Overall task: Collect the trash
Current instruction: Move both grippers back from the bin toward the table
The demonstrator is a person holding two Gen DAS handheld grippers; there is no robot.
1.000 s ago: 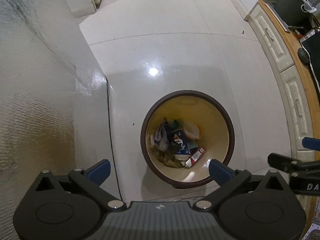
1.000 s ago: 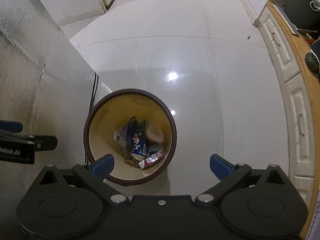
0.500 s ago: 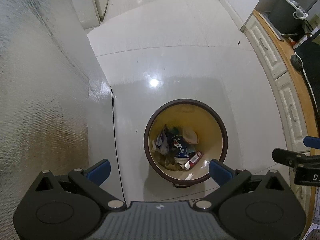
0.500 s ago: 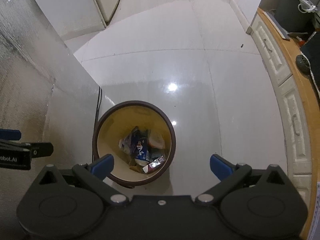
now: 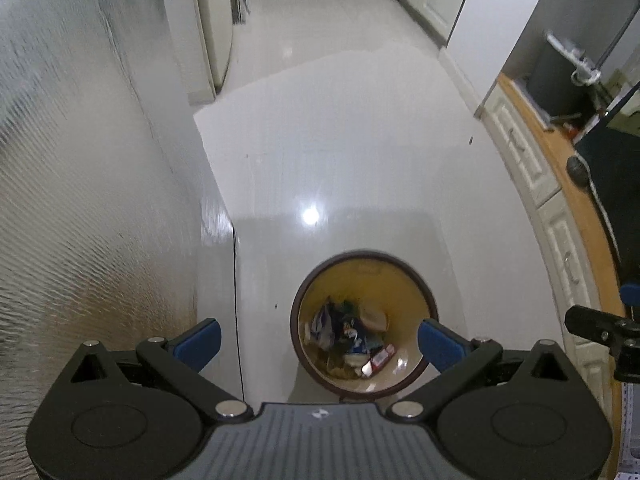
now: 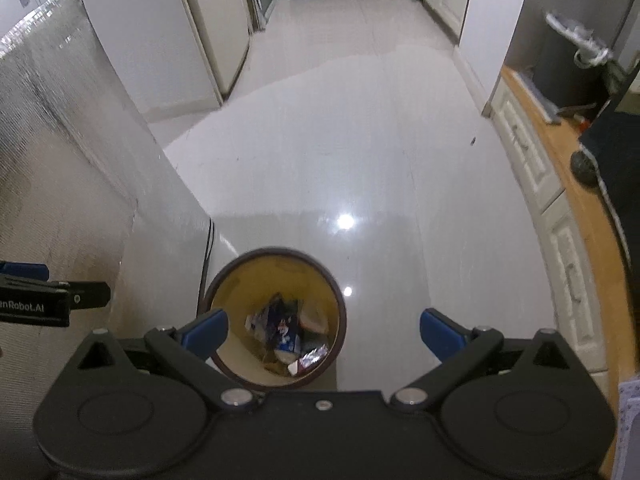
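Upright brown-rimmed bin (image 5: 362, 258), wrappers (image 5: 352, 340) heaped inside

Your left wrist view looks steeply down from high above the white floor (image 5: 360, 152), facing along the hallway; your right wrist view sits just beside it to the right, tilted likewise; both share the round bin (image 5: 362, 268) (image 6: 276, 256) near, the counter (image 5: 560, 168) at right.

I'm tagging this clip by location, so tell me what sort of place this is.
Probably a home kitchen opening onto a hallway. A wooden counter with white drawers runs along the right, the floor is glossy white tile, and a round bin holding wrappers stands on it.
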